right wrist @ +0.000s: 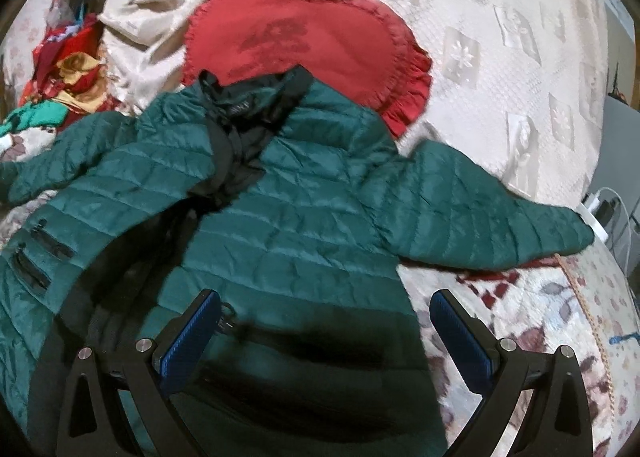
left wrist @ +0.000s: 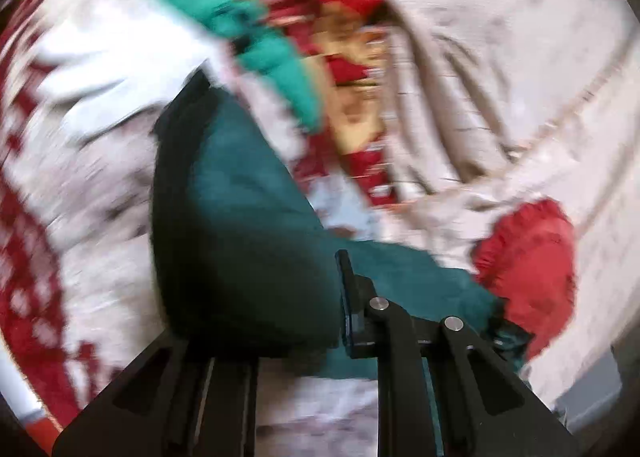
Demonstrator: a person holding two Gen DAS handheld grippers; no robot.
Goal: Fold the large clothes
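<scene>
A dark green quilted puffer jacket with a black collar lies front up on the bed, sleeves spread left and right. My right gripper is open, its blue pads hovering over the jacket's lower right front. In the blurred left wrist view, my left gripper is shut on a fold of the green jacket, which bulges up over the fingers and hides the left one.
A red ruffled cushion lies behind the jacket's collar; it also shows in the left wrist view. A cream patterned bedspread covers the bed. Bright clothes are piled at the far left. A white charger and cable sit at the right edge.
</scene>
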